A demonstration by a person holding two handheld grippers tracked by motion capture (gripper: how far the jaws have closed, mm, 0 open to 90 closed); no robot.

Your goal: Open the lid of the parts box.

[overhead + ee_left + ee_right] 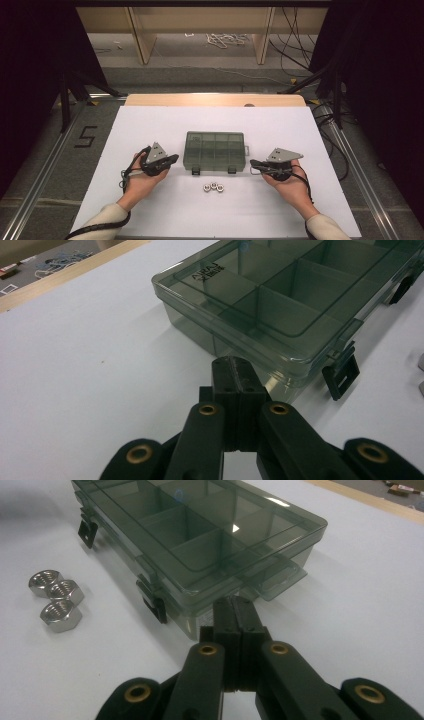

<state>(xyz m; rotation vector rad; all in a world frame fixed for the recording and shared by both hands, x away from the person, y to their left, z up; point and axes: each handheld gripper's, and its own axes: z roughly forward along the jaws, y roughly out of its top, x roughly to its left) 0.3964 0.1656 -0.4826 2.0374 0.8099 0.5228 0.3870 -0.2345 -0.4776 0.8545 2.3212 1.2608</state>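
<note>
in the high view we are holding the left tool [172, 159] just beside the left end of the smoky clear compartment box [215, 150], and the right tool [254, 163] just beside its right end, near the front corner. the box is lying flat with its lid shut in the middle of the white desk [150, 125], its two black latches [196, 171] facing us. three steel nuts [213, 187] are sitting in a tight cluster on the desk just in front of the box, between our two hands.

in the left gripper view we are looking along the left tool [234, 371], whose jaws are pressed together with nothing between them; the tip is lying just short of the box's [280, 300] near corner, and whether it is touching the wall we cannot tell. one latch [341, 375] is hanging down at the right.

in the right gripper view the right tool [235, 611] is likewise closed and empty, its tip lying close under the box's [200, 535] corner by a clear tab on the lid edge. the nuts [55, 597] are resting at the left, touching one another, apart from the box.
</note>
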